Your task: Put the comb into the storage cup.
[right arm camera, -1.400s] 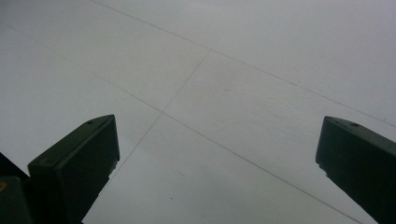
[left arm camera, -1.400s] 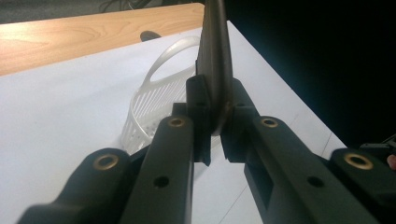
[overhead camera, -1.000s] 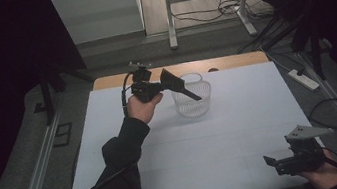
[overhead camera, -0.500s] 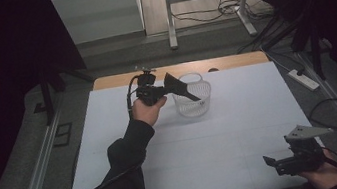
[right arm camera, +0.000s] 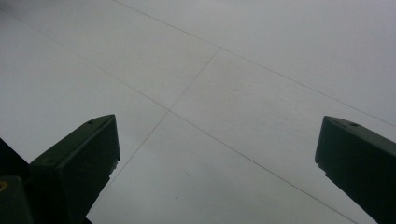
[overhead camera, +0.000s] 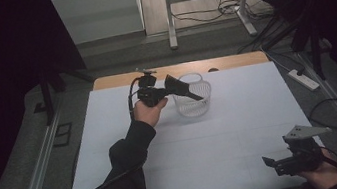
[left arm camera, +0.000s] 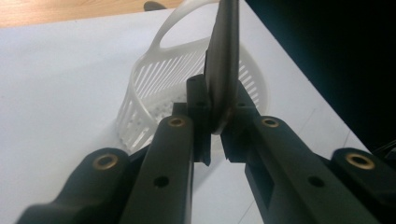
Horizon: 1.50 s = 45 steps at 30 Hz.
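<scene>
Black jaws of the left gripper (overhead camera: 175, 87) are clamped on a thin dark flat piece (left arm camera: 223, 60), held with the arm stretched forward over the white slotted basket (overhead camera: 193, 100) at the far middle of the white table (overhead camera: 240, 114). Edge-on, the piece is seen in the left gripper view, above the basket's perforated floor. Spread wide and holding nothing, the right gripper (overhead camera: 272, 162) is kept near the table's near right edge.
</scene>
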Each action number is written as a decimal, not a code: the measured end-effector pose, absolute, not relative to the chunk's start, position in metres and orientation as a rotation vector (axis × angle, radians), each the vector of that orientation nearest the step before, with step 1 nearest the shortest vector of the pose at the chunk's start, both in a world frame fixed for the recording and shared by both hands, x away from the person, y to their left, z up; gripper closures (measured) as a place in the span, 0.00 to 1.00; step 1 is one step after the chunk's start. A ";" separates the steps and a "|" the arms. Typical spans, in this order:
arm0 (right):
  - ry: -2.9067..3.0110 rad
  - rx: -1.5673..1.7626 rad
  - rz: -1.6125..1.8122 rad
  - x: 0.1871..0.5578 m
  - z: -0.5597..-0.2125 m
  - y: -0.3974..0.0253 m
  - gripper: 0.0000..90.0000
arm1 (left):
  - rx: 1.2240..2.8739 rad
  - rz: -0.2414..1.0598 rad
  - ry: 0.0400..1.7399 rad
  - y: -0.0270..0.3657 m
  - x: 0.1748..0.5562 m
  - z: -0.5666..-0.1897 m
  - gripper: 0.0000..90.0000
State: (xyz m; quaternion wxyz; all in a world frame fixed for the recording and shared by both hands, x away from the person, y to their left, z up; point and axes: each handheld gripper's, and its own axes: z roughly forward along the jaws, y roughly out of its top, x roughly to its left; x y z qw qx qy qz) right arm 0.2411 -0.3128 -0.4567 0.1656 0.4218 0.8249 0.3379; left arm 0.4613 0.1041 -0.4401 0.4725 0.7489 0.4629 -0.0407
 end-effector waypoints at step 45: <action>2.353 1.211 0.949 0.242 -0.457 -0.313 0.00 | 1.845 0.000 1.218 0.111 0.465 -0.458 0.77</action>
